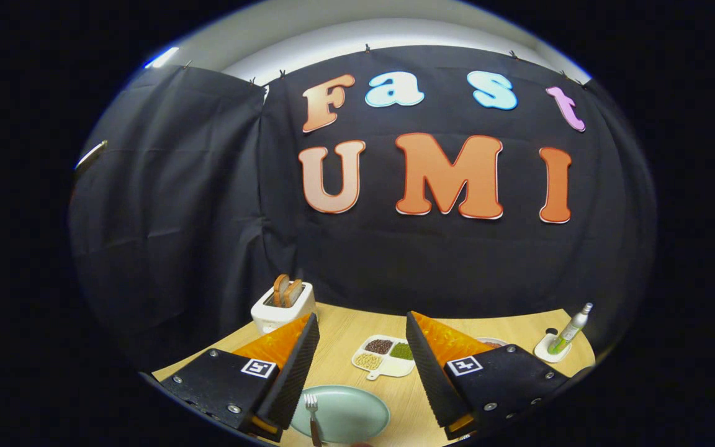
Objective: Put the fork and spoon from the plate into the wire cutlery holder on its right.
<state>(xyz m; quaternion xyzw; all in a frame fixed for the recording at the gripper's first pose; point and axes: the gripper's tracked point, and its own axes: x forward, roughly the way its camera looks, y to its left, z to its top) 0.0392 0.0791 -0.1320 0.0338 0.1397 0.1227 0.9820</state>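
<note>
Black cloth drapes behind a pale wooden table (339, 357), seen from the gripper (362, 366), whose two ribbed black fingers (292, 379) stand wide apart with nothing between the pads — an unloaded tool, spread as if to straddle a handle; just ahead of the fingers, at the table's near edge, lies a pale green plate (348, 413), and on its left part rests the fork (313, 419), tines pointing toward the far edge, handle running back under the view; a small dark rounded shape at the plate's nearest rim may be part of the spoon, but it is too little to tell; beyond the plate, toward mid-table, sits a white divided dish (388, 359) holding brown, green and yellowish grains; at the far left corner stands a white toaster (283, 307) with two slices of toast (287, 290) upright in its slots; near the far right corner a slim spray bottle (570, 328) leans in a white stand (550, 349); the wire cutlery holder cannot be made out — the right finger covers the ground to the plate's right; judged from this layout, the task is at its start, the gripper held high and centred over the plate so that a descent onto the fork's handle would be the likely opening step.
</note>
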